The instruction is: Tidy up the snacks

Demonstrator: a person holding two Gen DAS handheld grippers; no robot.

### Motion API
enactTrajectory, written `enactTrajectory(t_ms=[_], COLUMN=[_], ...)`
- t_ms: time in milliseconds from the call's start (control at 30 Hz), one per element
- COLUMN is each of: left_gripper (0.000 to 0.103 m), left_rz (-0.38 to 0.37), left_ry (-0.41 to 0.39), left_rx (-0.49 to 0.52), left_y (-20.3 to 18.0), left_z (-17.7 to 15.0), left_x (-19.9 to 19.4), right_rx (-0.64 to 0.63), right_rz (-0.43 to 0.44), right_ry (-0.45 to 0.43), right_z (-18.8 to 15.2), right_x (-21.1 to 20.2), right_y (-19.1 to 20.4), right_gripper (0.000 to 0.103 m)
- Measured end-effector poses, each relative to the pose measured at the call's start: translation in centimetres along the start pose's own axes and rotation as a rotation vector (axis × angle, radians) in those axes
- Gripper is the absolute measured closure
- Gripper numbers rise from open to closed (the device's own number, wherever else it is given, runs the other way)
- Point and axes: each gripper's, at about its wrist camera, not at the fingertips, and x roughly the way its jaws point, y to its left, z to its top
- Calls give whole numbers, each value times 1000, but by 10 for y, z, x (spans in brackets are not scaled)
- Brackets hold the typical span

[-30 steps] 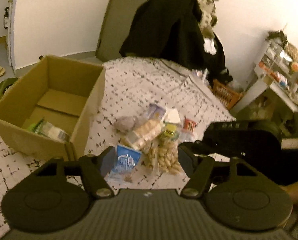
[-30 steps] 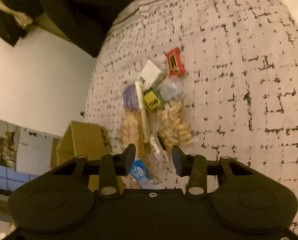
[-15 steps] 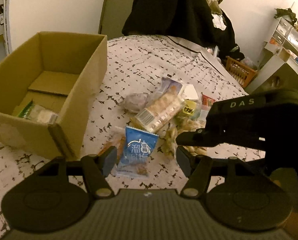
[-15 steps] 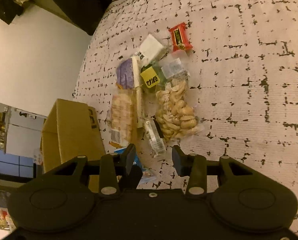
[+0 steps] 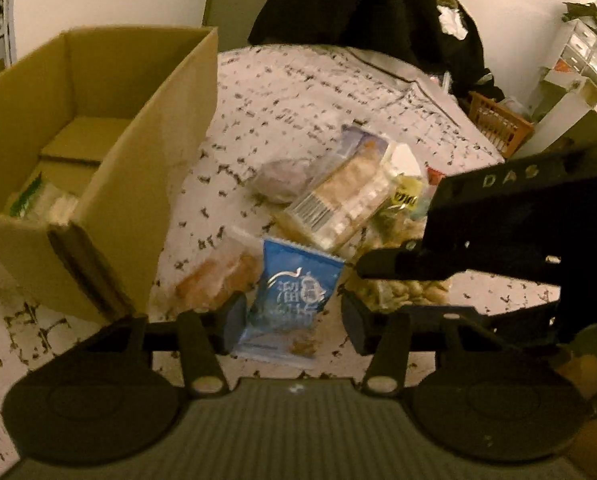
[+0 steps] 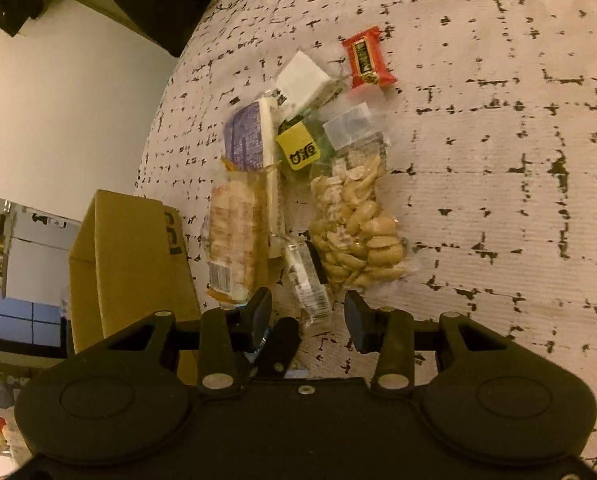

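Note:
A pile of snacks lies on the patterned bed cover [image 5: 298, 92]. My left gripper [image 5: 294, 320] is open, its fingers on either side of a blue snack packet [image 5: 294, 300]. An orange-filled clear bag [image 5: 218, 276] lies left of it. My right gripper [image 6: 308, 316] is open and low over a small clear packet [image 6: 306, 280], beside a bag of nuts [image 6: 358, 228] and a cracker pack [image 6: 234, 236]. The right gripper also shows in the left wrist view [image 5: 498, 232]. A cardboard box [image 5: 138, 168] stands to the left, with one packet [image 5: 38, 204] inside.
More snacks in the pile: a red bar [image 6: 368, 60], a white box [image 6: 304, 80], a yellow-labelled pack [image 6: 298, 150], a purple pack [image 6: 244, 138]. Dark clothes [image 5: 370, 4] hang behind the bed. A white shelf [image 5: 578, 76] and an orange basket [image 5: 498, 122] stand at the right.
Both grippers have moved closer and lower to the snack pile. The left now straddles the blue packet; the right hangs over the small clear packet.

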Motion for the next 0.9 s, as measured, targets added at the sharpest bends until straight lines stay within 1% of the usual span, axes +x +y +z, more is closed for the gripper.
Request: enactTrajectory(t_ms=[67, 133, 200, 233, 267, 400, 667, 767, 900], left_gripper=[53, 62, 68, 68, 69, 71, 71, 71, 71], left_rz=[8, 15, 22, 21, 19, 12, -9, -16, -16], left_ry=[-4, -6, -3, -2, 0, -2, -34, -52, -80], left_rx=[-2, -5, -12, -17, -23, -29, -22, -19, -22], left_y=[2, 3, 4, 5, 5, 1, -7, -9, -10], left_z=[-2, -2, -2, -2, -2, -1, 1, 5, 13], left_x=[1, 1, 0, -1, -3, -11, -41, -54, -67], right_rx=[-8, -14, -20, -19, -18, 3, -5, -28, -46], right_rz=[-5, -9, -16, -19, -23, -14, 29, 40, 66], right_ry=[0, 3, 5, 7, 11, -5, -81, -117, -139], right_z=[0, -1, -1, -2, -2, -5, -8, -10, -13], right_x=[2, 5, 8, 10, 14, 12, -25, -38, -49], right_y=[1, 1, 3, 2, 3, 0, 1, 6, 9], right_gripper=[61, 63, 70, 80, 81, 83, 83, 83, 83])
